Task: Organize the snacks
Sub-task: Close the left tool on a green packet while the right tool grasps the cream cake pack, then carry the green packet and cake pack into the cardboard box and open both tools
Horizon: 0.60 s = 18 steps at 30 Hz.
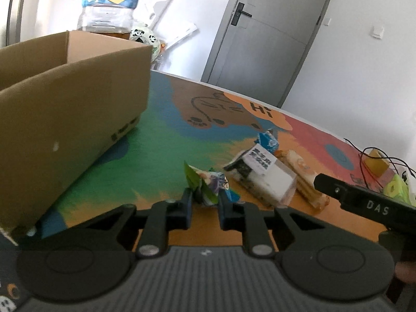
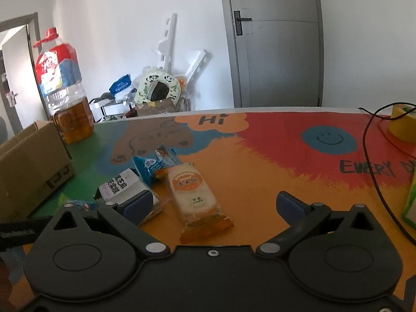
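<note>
biggest thing first: the table [image 2: 273,171] with its loud painted cover, bear drawing and a "hi" bubble. only the right wrist view shows the blue smiley and the "every d..." lettering. next down, the cardboard box [image 1: 72,119], open on top, fills the left side of the left wrist view; the right wrist view only catches a corner of it at its left edge. behind it stands a big oil jug [image 2: 65,96], seen whole with its red cap in the right wrist view, while the left one crops off the top.

the snacks sit in a loose bunch mid-table, right of the box. the orange-wrapped cake bar [image 2: 197,195] lies flat just ahead of the right gripper [image 2: 213,205], whose jaws are spread wide with nothing between them. touching its left side is the clear pack with a white label [image 1: 262,176], and behind that a small blue packet [image 2: 148,167].

the left view has the one thing the right barely shows: a green and purple packet [image 1: 208,184] pinched at the tips of the left gripper [image 1: 205,202], jaws nearly together on it, low over the table.

a yellow tape roll [image 2: 403,124] sits at the far right edge.
</note>
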Available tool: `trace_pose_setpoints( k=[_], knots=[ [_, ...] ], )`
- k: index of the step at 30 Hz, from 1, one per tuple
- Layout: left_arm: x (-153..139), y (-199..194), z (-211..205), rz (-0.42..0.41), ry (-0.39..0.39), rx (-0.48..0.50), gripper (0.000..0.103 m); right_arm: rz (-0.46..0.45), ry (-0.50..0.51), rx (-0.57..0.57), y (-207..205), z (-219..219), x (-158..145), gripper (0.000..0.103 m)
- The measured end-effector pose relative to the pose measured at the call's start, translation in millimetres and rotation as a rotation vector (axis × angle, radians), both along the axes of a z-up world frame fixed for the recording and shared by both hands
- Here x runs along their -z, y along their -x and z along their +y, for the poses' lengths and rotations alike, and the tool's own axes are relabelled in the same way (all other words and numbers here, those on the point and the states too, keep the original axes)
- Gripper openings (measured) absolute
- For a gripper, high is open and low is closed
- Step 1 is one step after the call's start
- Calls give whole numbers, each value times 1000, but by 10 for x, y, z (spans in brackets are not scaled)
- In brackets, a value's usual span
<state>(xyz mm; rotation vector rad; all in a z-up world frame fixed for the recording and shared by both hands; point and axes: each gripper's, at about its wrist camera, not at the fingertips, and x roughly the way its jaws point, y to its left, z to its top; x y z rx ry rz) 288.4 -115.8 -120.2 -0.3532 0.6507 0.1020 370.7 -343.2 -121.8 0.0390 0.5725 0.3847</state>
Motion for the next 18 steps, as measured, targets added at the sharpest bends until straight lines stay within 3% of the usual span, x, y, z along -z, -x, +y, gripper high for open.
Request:
trace_pose_setpoints(
  k=[7,10,12,15,18],
  knots=[
    [-71,111,72,-10,8,-3,18,-4,-8,11,-114,83,45,87],
    [-118,154,121,-16,13,-11,18,47,-2,-9,-169,124,110,71],
    [-147,177,144,-17,16,-14,18,66,1,-10,-179,123,120,68],
    [-202,230,165,-31,23,-11,18,57,52,3,-126,150,114,46],
    [-271,292,187,-51,29,-6,18,79,54,-16,-44,135,78,37]
  ],
)
